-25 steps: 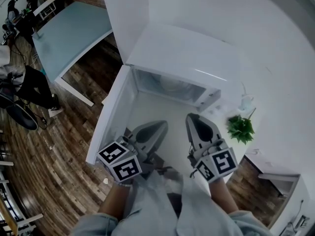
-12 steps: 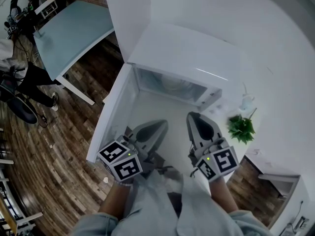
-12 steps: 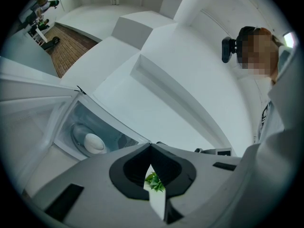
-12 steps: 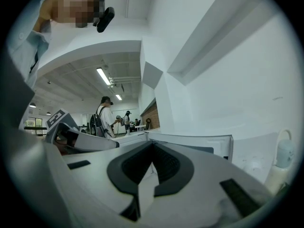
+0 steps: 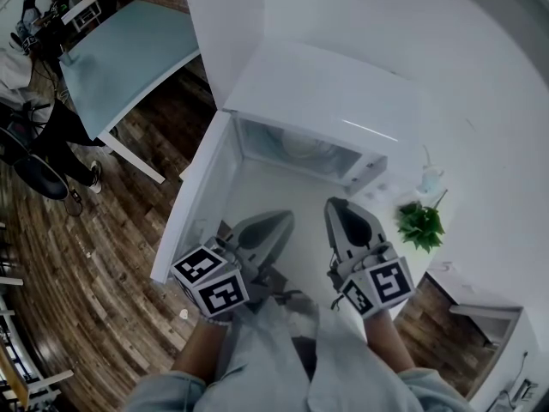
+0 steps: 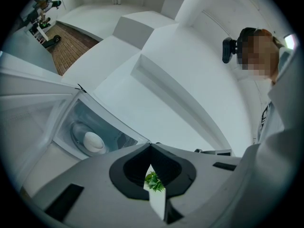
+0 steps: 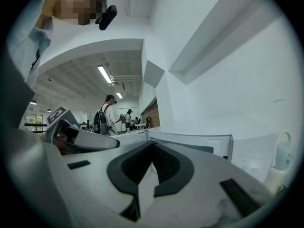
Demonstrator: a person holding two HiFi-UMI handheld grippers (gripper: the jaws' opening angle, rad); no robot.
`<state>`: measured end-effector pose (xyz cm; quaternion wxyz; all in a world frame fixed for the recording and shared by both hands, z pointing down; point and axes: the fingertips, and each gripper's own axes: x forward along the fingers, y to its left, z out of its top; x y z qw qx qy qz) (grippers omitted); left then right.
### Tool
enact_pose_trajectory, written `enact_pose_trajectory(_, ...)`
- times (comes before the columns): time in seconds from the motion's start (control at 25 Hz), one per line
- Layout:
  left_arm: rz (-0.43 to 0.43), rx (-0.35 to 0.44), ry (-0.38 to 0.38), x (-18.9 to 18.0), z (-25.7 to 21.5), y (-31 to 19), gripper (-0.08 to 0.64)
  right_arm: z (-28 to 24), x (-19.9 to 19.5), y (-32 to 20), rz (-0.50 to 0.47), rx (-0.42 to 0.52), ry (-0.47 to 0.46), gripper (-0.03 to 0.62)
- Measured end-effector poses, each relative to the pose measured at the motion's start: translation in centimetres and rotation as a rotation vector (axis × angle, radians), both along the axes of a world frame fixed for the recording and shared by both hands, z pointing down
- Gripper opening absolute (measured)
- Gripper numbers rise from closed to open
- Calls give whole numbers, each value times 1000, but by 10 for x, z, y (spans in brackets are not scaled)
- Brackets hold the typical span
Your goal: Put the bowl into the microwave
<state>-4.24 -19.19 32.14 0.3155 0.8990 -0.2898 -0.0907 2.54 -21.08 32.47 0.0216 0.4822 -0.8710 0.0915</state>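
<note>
Your two grippers hold just where they were; only the person (image 5: 60,131) at the far left has shifted. The left gripper (image 5: 281,220) has its jaws pressed together with nothing in them, and so does the right gripper (image 5: 336,206). Both sit over the white surface (image 5: 274,187) before the open microwave (image 5: 317,93). The bowl (image 6: 91,141) rests inside it.

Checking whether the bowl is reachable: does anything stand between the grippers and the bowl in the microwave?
Nothing visible does. The bowl sits inside the microwave, whose door is swung open to the left. The left gripper and the right gripper are shut and empty, in front of the opening, with only bare counter between.
</note>
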Motion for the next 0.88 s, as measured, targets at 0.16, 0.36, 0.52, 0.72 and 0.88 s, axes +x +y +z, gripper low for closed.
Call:
enact_pose_trajectory(0.16, 7, -4, 4, 2, 2, 1, -2, 2, -2, 1, -8, -6, 11, 0)
enact_pose_trajectory(0.36, 11, -6, 4, 4, 3, 2, -2, 2, -2, 0, -9, -3, 8, 0)
enact_pose_trajectory(0.52, 15, -10, 7, 5, 3, 3, -2, 3, -4, 0, -14, -13, 5, 0)
enact_pose_trajectory(0.72, 22, -12, 10, 6, 6, 6, -2, 4, -10, 1, -36, -14, 4, 0)
enact_pose_trajectory(0.88, 24, -7, 13, 5, 8, 6, -2, 6, -12, 2, -41, -20, 7, 0)
